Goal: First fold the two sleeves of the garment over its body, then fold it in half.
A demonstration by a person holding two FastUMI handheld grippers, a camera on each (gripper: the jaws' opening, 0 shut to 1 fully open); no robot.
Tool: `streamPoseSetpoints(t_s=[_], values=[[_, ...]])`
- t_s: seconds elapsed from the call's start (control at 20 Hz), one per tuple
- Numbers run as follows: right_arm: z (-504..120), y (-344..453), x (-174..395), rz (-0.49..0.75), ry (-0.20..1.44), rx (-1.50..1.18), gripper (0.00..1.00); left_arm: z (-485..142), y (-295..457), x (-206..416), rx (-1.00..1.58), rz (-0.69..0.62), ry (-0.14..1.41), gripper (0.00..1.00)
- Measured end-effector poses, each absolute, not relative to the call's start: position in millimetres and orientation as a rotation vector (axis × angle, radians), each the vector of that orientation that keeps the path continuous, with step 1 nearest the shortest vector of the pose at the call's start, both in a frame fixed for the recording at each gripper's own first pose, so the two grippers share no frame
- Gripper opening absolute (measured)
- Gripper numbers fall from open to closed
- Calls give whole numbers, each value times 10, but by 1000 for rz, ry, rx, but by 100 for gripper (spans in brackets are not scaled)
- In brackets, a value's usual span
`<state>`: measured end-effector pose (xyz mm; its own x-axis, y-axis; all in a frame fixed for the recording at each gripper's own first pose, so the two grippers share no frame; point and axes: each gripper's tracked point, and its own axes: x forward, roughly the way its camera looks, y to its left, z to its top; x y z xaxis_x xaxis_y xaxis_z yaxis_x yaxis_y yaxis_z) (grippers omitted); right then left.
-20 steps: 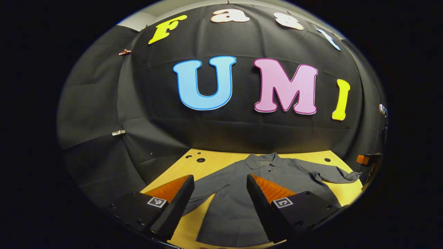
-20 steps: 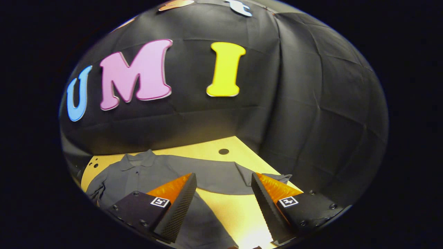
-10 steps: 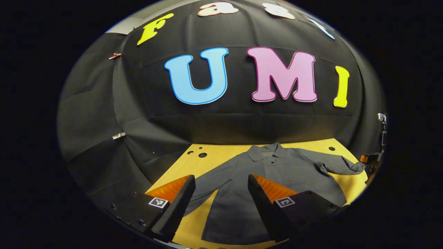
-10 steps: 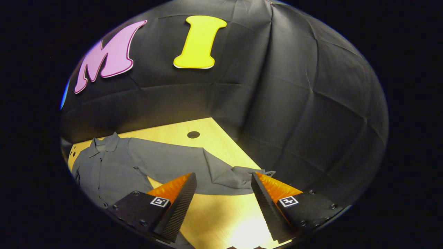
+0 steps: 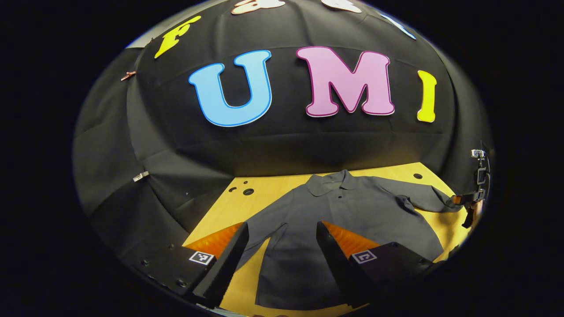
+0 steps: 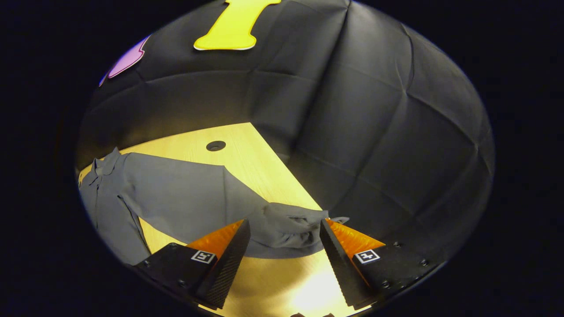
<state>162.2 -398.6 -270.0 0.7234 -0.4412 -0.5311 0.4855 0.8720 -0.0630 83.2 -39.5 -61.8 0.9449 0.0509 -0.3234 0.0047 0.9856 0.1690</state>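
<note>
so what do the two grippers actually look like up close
The left gripper and the right gripper look alike. Each has two wedge-shaped fingers tapering to a point, with ribbed inner faces and finely toothed edges. Each finger sits on a flat block with small screws and a square black-and-white marker tag.

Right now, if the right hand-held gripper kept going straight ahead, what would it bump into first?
Probably the bunched cuff of the dark grey shirt's sleeve, lying on the yellow wooden table between the open right hand-held gripper's fingers; depth is uncertain.

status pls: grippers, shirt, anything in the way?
Both grippers open: left gripper above the left sleeve, right gripper at the right cuff. Shirt flat on table, unfolded. Nothing in the way.
</note>
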Motion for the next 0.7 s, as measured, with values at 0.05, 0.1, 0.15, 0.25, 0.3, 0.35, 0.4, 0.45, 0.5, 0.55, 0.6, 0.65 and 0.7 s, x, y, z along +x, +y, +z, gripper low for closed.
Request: streamPoseSetpoints(t_s=[0.05,0.1,0.15,0.25,0.3,0.35,0.4,0.45,0.5,0.55,0.6,0.65,0.7], values=[[-2767,-4013,1659,-506,575,90,98,-641,-439,842,170,16,339,98],[-2819,-4018,1672,-495,584,96,98,-665,-476,850,172,7,343,98],[-2855,-4034,1692,-486,589,107,98,-671,-511,861,175,0,345,97],[-2935,-4049,1729,-470,599,114,98,-707,-558,876,181,-9,351,98],[-2972,-4033,1754,-455,612,121,98,-717,-569,866,181,-10,354,98],[-3030,-4018,1756,-443,636,129,98,-723,-592,882,176,-12,358,98],[-3035,-4013,1794,-432,632,153,97,-751,-605,896,172,-11,361,97],[-3056,-4036,1813,-438,638,181,98,-758,-620,911,170,-11,362,97],[-3059,-4027,1772,-441,643,221,96,-760,-644,911,169,-13,363,97],[-3027,-4061,1773,-462,637,232,91,-747,-674,908,171,-19,361,97],[-3067,-4112,1765,-479,644,238,88,-758,-717,902,175,-30,353,98],[-3060,-4130,1766,-486,640,254,74,-740,-760,902,181,-39,346,98],[-3075,-4139,1760,-487,645,261,60,-752,-792,887,181,-48,343,98]])
